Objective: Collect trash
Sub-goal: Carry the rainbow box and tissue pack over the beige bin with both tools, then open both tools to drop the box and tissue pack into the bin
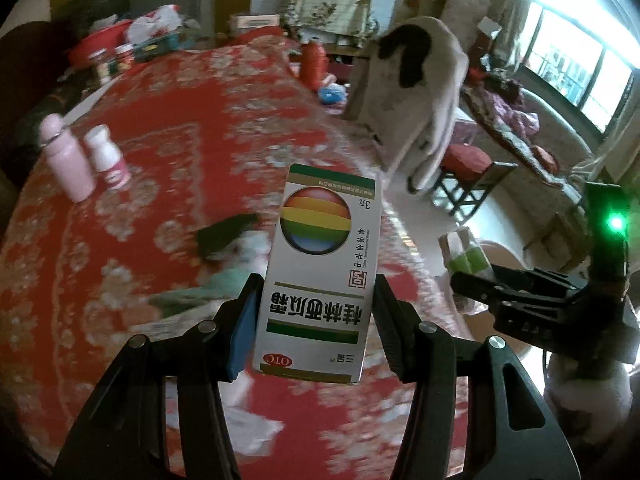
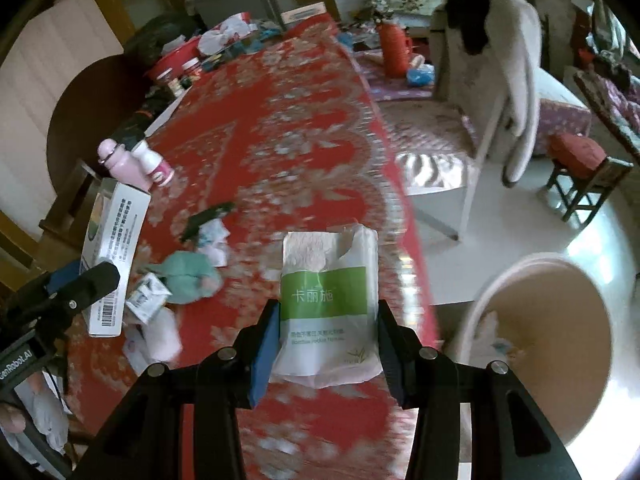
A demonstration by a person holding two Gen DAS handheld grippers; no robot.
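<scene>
Two bottles [image 2: 132, 166] on table [image 2: 280, 128], bin [image 2: 540, 344] beside table's right edge.

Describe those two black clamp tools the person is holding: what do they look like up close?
Both grippers are alike: the left gripper and right gripper are built from matte black angular arms joined by round silver pivot bolts. One finger carries a flat blue pad, the other a black ribbed pad. The right one has a glowing green light; the left one bears white lettering.
</scene>
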